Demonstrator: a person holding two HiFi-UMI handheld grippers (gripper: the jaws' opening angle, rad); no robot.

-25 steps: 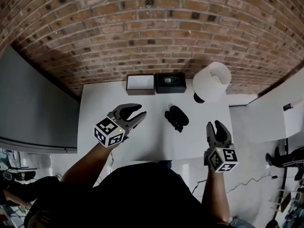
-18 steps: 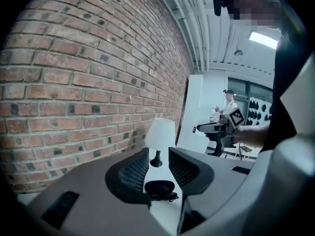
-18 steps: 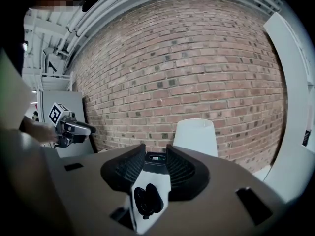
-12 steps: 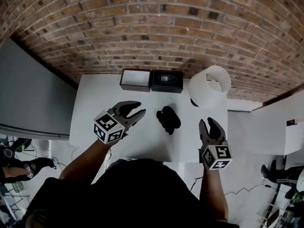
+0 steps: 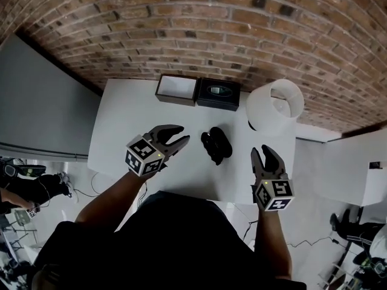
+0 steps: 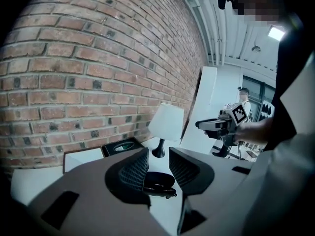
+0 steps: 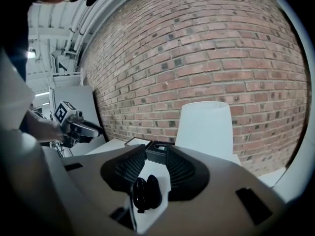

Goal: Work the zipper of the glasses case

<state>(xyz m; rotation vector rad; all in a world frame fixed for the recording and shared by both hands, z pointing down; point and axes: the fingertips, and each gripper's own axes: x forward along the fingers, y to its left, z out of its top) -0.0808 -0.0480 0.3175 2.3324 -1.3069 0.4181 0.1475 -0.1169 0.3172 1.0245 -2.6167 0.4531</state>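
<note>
The black glasses case [image 5: 216, 145] lies on the white table [image 5: 121, 132], in the space between the two tools: ahead and to the right of the left gripper [image 5: 179, 134], ahead and to the left of the right gripper [image 5: 262, 151], and clear of both. From above it reads as two rounded dark halves lying side by side. I cannot tell whether the zipper is run open or whether anything sits inside. Both grippers hover with their jaws parted and nothing between the ribbed pads. In each gripper view the case shows through the gap, but lying further out on the table rather than caught. Further ahead of the left gripper, at the table's far edge against the brick wall [image 5: 199, 29], two containers stand touching. One is a shallow box [image 5: 177, 89] with a plain white inside. To its right is a black box [image 5: 219, 93] showing a small oval shape, though I cannot tell whether that is a print on a lid or something lying within. Ahead of the right gripper stands a lamp [image 5: 275, 104], its white shade hiding most of its dark foot from above. The person's dark torso fills the bottom of the head view and covers the table's near edge.
</note>
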